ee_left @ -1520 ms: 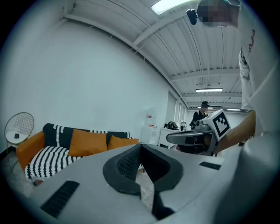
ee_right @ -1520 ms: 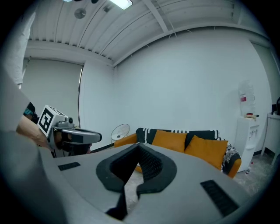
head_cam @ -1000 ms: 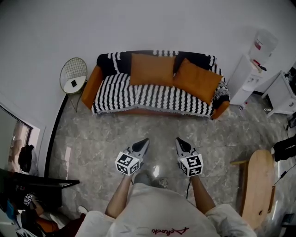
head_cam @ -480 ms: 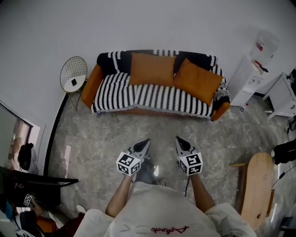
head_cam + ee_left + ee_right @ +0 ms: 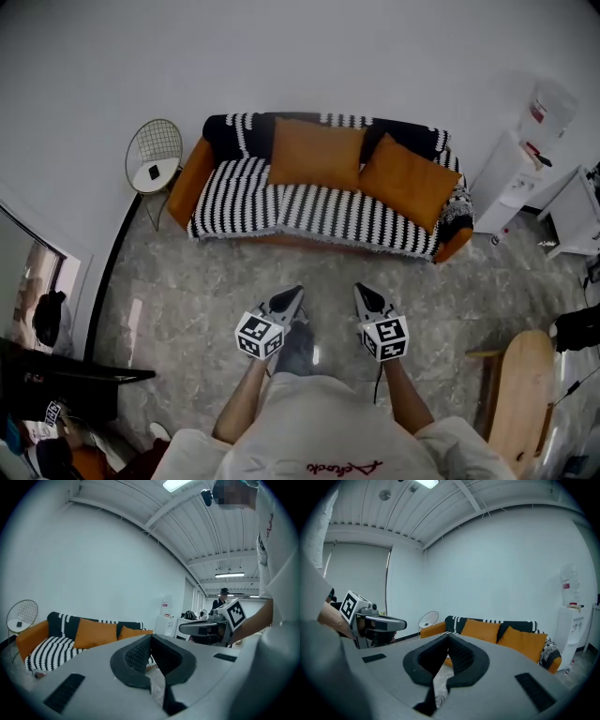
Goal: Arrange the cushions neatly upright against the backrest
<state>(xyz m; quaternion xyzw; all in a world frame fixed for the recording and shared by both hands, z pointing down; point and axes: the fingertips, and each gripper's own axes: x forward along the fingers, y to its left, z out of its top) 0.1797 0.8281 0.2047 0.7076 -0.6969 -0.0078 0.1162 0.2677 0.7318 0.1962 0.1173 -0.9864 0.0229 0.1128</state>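
Observation:
An orange sofa (image 5: 192, 167) with a black-and-white striped cover stands against the far wall. Two orange cushions lean on its backrest: one (image 5: 315, 155) upright at the middle, one (image 5: 408, 182) tilted at the right end. Both show in the left gripper view (image 5: 95, 633) (image 5: 133, 632) and the right gripper view (image 5: 480, 631) (image 5: 526, 643). My left gripper (image 5: 294, 294) and right gripper (image 5: 361, 292) hover side by side over the floor, well short of the sofa. Both are shut and empty, jaw tips touching.
A round wire side table (image 5: 153, 156) stands left of the sofa. A white water dispenser (image 5: 525, 169) and white furniture (image 5: 579, 211) stand to the right. A wooden board (image 5: 521, 394) lies at the near right. Marble floor (image 5: 328, 272) lies between me and the sofa.
The head view has shifted slightly, so the sofa sits a little lower and to the right in the picture. Both grippers keep their pose, still shut.

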